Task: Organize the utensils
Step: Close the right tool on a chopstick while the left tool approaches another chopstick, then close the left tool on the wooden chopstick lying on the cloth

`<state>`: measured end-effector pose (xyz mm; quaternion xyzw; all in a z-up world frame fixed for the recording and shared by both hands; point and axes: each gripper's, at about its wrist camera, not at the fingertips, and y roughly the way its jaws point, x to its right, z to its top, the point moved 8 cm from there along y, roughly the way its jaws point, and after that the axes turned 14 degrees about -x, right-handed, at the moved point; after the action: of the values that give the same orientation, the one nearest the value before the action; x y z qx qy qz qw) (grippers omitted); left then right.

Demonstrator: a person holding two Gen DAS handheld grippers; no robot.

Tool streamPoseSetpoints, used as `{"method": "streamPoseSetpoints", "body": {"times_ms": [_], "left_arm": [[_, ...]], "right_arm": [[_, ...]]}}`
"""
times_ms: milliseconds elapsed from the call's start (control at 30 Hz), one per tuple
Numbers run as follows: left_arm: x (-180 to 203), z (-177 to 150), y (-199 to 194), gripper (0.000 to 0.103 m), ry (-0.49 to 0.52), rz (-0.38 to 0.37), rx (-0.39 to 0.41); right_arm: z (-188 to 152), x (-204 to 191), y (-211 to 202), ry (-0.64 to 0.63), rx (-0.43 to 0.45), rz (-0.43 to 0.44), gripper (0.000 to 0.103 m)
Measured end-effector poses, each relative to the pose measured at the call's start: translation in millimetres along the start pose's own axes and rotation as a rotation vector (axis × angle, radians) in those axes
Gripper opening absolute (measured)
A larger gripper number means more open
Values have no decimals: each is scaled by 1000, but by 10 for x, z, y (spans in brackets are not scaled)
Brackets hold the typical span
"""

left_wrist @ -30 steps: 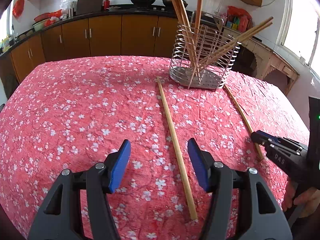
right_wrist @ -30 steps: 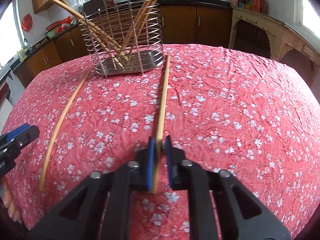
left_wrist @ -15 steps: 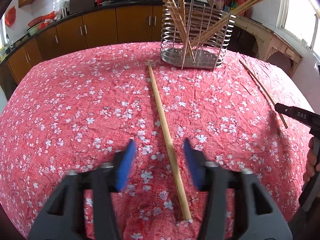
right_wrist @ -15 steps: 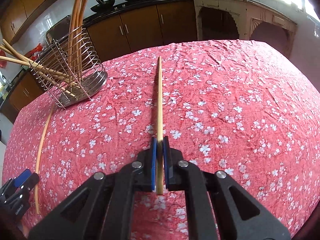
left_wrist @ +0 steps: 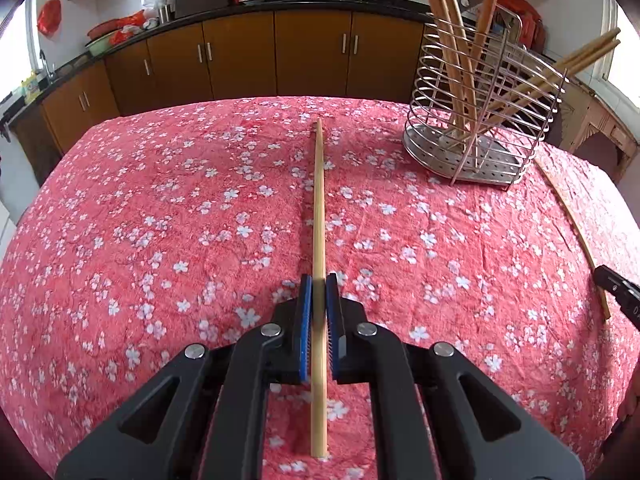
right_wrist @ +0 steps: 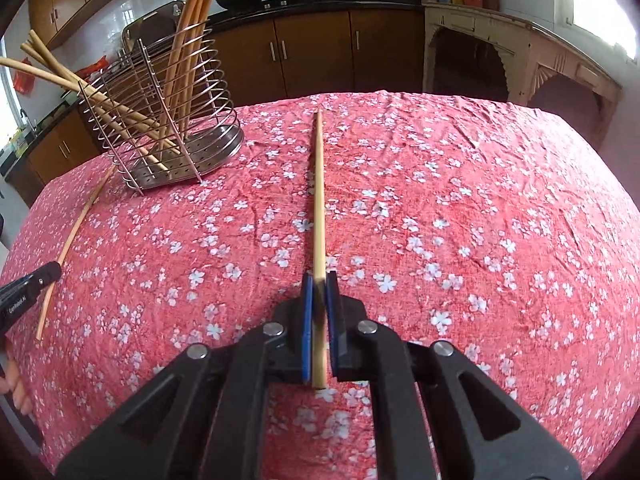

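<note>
Two long bamboo chopsticks are held over a red flowered tablecloth. My left gripper (left_wrist: 319, 284) is shut on one chopstick (left_wrist: 319, 200), which runs straight ahead between the blue pads. My right gripper (right_wrist: 319, 280) is shut on the other chopstick (right_wrist: 318, 184) near its close end. A wire utensil holder (left_wrist: 480, 120) with several chopsticks in it stands far right in the left wrist view. In the right wrist view the holder (right_wrist: 172, 120) stands far left. Each view catches the other chopstick (left_wrist: 572, 224) (right_wrist: 76, 232) at its edge.
The tablecloth (left_wrist: 160, 220) covers a round table whose far edge drops off toward brown kitchen cabinets (left_wrist: 240, 52). A pale wooden stand (right_wrist: 520, 60) is at the back right. A person's fingers (right_wrist: 16, 388) show at the left edge.
My left gripper moved forward over the lying chopstick and its jaws closed on it. My right gripper, still gripping its chopstick, swung it to the right, away from the holder.
</note>
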<state>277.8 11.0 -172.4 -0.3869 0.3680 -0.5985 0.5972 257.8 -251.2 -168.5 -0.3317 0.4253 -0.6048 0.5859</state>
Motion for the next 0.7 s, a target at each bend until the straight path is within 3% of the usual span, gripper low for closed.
{"method": "streamPoseSetpoints", "body": {"times_ms": [100, 333, 700], "left_arm": [[-12, 30, 14, 8, 3, 0, -1], [143, 39, 16, 21, 39, 5, -1], [76, 36, -14, 22, 18, -41, 2]], "right_arm": [[3, -2, 16, 6, -1, 12, 8], [4, 0, 18, 6, -1, 14, 8], [6, -7, 25, -5, 0, -7, 8]]}}
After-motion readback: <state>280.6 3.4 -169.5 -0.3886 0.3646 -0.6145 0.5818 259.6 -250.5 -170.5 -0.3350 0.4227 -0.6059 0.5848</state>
